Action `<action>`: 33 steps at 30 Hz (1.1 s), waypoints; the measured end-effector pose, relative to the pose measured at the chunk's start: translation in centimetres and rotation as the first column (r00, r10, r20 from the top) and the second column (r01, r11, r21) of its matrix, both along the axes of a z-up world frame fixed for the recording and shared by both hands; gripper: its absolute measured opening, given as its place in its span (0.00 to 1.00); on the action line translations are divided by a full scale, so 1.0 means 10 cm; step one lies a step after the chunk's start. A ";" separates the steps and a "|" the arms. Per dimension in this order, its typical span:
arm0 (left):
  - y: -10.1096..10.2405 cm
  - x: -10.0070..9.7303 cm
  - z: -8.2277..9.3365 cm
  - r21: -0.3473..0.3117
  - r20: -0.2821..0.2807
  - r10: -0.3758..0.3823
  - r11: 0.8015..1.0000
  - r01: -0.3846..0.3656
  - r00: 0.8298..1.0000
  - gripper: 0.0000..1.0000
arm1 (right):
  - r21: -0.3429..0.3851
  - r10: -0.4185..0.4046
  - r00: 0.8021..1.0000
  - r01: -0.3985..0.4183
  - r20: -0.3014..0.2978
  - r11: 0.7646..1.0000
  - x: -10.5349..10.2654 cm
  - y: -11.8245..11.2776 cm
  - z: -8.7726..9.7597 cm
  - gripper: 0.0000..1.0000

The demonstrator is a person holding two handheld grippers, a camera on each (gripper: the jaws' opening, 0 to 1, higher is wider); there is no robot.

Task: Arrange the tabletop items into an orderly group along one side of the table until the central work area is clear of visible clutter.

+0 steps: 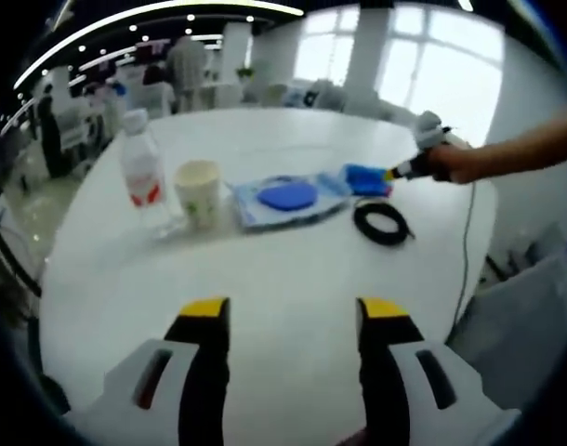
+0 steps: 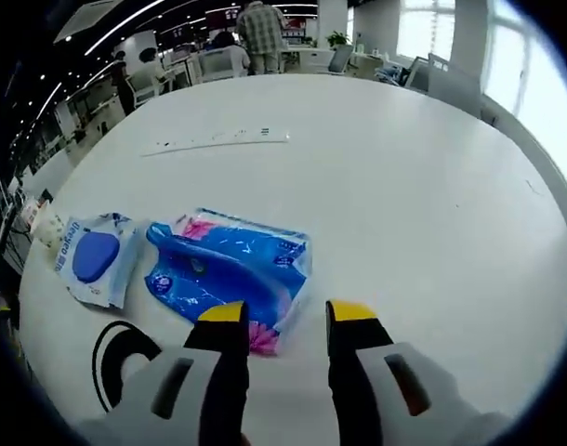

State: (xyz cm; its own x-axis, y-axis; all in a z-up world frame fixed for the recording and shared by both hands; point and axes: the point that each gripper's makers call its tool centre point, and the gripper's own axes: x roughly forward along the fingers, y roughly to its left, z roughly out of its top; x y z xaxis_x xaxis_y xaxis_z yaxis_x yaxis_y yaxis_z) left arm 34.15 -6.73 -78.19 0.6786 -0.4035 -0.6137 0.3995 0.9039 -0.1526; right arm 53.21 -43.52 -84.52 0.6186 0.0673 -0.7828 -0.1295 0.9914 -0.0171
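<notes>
White round surface (image 1: 265,279) carries row in left gripper view: water bottle (image 1: 144,177), paper cup (image 1: 199,192), wipes pack with blue lid (image 1: 288,198), black cable coil (image 1: 382,223). Left tongs (image 1: 293,321) open, empty, hover short of row. Right gripper view adds close look: blue crinkled pack (image 2: 230,269) just beyond open right tongs (image 2: 285,323), left yellow tip over pack's near edge; contact unclear. Wipes pack (image 2: 95,255) beside it.

My left gripper (image 1: 293,321) hangs low with its jaws apart. My right gripper (image 2: 282,321) also has its jaws parted. In the left gripper view my bare forearm (image 1: 525,149) reaches in from the right.
</notes>
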 end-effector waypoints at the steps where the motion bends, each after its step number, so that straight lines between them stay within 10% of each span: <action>1: 0.00 0.00 0.00 0.000 0.000 0.000 1.000 0.000 1.000 0.51 | -0.002 0.002 1.000 -0.002 -0.003 1.000 0.00 0.00 -0.01 0.25; 13: 0.04 -0.02 -0.02 -0.007 -0.008 0.010 1.000 -0.010 1.000 0.49 | -0.038 0.028 0.999 -0.029 -0.025 0.999 -0.04 -0.01 -0.05 0.07; 33: 0.01 -0.03 -0.05 -0.010 -0.017 0.001 1.000 -0.002 1.000 0.47 | -0.055 0.175 0.985 -0.174 0.011 0.983 -0.13 -0.14 -0.04 0.04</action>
State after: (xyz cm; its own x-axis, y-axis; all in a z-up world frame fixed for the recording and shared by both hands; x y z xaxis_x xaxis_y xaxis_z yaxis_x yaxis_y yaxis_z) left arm 33.87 -6.60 -78.71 0.6687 -0.4087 -0.6211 0.3953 0.9029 -0.1686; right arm 51.88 -44.96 -84.88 0.6134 0.1335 -0.7784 -0.2994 0.9513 -0.0728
